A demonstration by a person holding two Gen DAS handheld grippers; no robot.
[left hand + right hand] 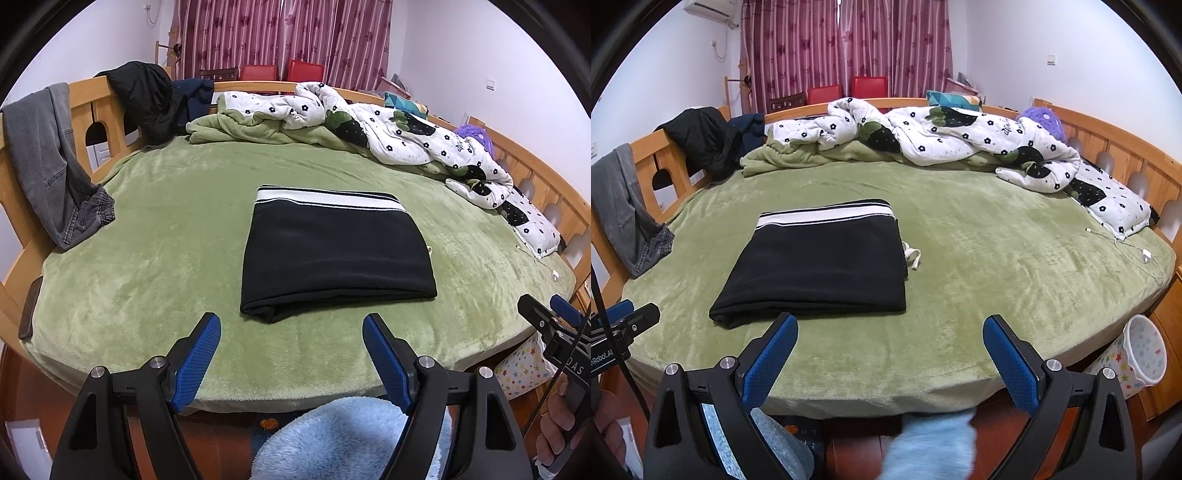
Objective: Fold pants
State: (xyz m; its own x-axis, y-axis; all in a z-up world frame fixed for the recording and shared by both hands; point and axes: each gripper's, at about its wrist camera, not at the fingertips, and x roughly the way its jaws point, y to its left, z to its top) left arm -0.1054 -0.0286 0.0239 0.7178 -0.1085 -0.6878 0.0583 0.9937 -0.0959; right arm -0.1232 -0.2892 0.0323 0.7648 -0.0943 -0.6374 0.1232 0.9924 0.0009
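Blue pads on the left gripper (pixel 291 328) stand wide apart with nothing between them, low at the near edge of the bed (pixel 147 295). The right gripper (pixel 890 332) is open too and holds nothing. Just past them, the black pants (pixel 336 254) lie folded in a flat, neat square on the green blanket, with the white striped waistband on the far side. A white drawstring (pixel 912 256) pokes out beside them. Farther back, a flowered quilt (pixel 960 144) lies bunched up, and gray jeans (pixel 48 158) hang over the wooden rail.
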